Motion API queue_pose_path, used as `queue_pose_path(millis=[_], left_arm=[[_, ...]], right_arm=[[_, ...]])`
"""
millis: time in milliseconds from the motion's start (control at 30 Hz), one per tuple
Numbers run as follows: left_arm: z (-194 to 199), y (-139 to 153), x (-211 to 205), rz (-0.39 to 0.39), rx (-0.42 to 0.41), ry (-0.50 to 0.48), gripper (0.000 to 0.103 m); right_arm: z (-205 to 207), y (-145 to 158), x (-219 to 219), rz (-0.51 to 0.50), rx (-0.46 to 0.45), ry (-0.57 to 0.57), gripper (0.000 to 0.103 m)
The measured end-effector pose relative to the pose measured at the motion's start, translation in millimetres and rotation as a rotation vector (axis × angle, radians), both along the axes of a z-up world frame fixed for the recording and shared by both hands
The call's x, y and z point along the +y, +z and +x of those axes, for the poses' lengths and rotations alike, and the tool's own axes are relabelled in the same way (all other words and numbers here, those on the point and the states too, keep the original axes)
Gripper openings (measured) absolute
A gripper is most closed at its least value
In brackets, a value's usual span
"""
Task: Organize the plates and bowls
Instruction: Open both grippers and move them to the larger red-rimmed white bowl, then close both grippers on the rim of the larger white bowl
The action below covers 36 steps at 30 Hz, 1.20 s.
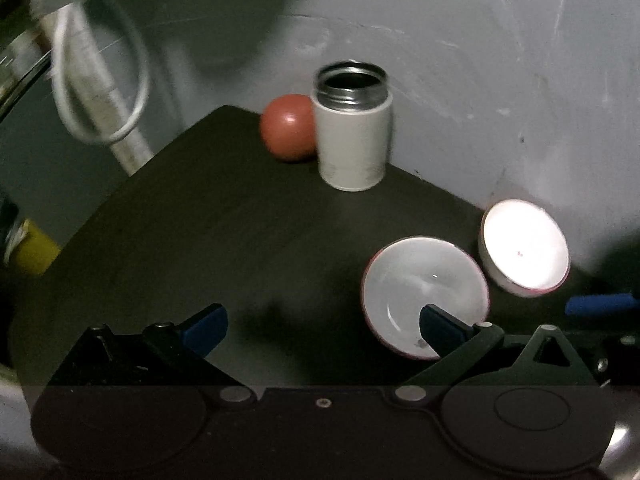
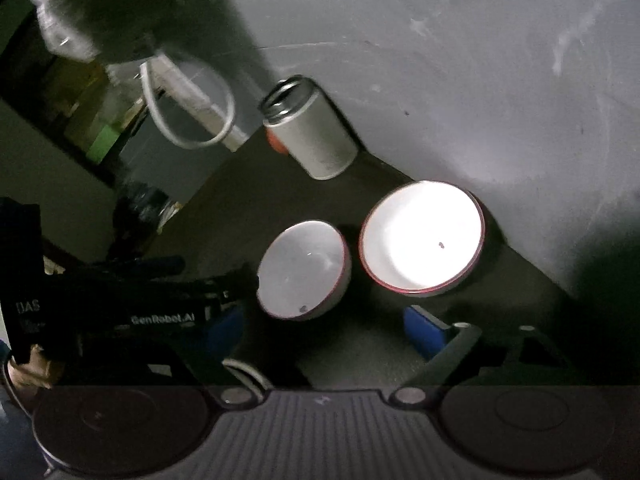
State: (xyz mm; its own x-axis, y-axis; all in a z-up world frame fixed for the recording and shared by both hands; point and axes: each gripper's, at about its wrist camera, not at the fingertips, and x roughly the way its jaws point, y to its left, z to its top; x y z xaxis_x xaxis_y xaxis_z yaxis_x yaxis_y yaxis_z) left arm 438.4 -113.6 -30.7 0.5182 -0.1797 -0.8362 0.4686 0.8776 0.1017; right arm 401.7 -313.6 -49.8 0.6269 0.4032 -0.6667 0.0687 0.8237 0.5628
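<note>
A dim home corner: scuffed wall (image 1: pixel 480 60) (cable (image 1: pixel 132 92) dangling), dark table (image 1: pixel 240 240).

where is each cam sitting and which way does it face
Left wrist: on the left gripper, looking along its open blue fingers over the dark table toward the wall; the right finger overlaps the nearer bowl.
Right wrist: on the right gripper, facing the same corner; the left gripper's black body and a hand show at left.
Shared: both bowls, the farther bowl, the white canister, the white cable.
</note>
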Motion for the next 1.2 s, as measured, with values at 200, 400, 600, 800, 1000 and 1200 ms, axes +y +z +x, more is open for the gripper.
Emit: queue_pose_path(millis=[200, 400, 600, 800, 1000, 1200], left_arm=[[21, -12, -6, 0.021, 0.052, -0.088, 0.098], [31, -19, -14, 0.018, 0.117, -0.131, 0.081], [31, -26, -23, -0.004, 0.167, -0.143, 0.057], [29, -29, -21, -0.039, 0.192, -0.134, 0.039], [23, -30, -17, -0.051, 0.2, -0.107, 0.017], [15, -30, -3, -0.116, 0.208, -0.024, 0.013]], right_arm=[[14, -20, -1, 0.063, 0.05, -0.094, 0.073], [22, -31, 4, 0.091, 0.078, -0.124, 0.052], [31, -31, 9, 0.091, 0.077, -0.118, 0.048], [37, -34, 14, 0.081, 0.086, -0.126, 0.029], [35, -36, 15, 0.072, 0.084, -0.129, 0.017], [33, -37, 16, 0.064, 0.081, -0.114, 0.015]])
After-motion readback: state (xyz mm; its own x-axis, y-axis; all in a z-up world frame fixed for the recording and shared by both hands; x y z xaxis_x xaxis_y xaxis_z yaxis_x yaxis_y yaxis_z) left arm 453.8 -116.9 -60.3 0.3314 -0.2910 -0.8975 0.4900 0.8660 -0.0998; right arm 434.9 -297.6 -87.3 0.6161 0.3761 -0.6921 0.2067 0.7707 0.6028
